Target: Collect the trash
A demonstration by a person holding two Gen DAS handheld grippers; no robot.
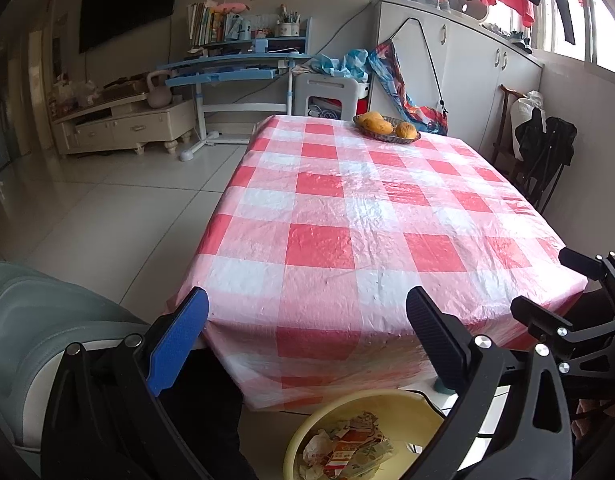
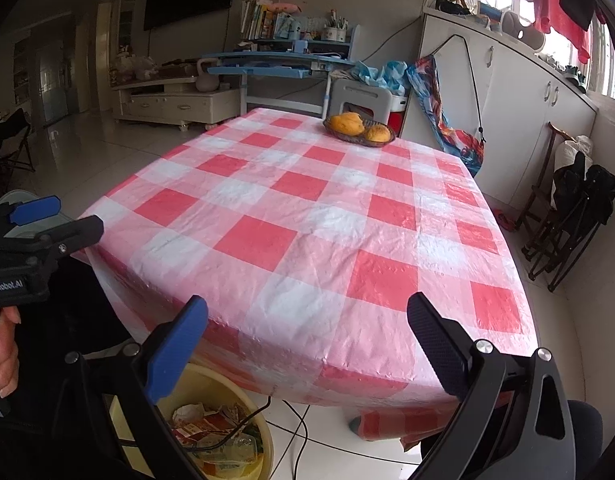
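Note:
A yellow basin (image 1: 411,408) stands on the floor below the table's near edge, holding crumpled wrappers and paper trash (image 1: 347,448). The same basin (image 2: 261,436) with its trash (image 2: 211,432) shows at the bottom left of the right wrist view. My left gripper (image 1: 307,344) is open above the basin, in front of the table's near edge, nothing between its fingers. My right gripper (image 2: 307,344) is open too and holds nothing. The right gripper (image 1: 543,284) shows at the right edge of the left wrist view. The left gripper (image 2: 63,216) shows at the left of the right wrist view, held by a hand (image 2: 1,352).
The table wears a red and white checked cloth (image 1: 367,216), with a fruit basket (image 1: 387,126) at its far end. A grey chair (image 1: 39,344) stands at the left. A black cable (image 2: 295,432) runs over the floor tiles and into the basin. Folded chairs (image 2: 575,220) lean at the right wall.

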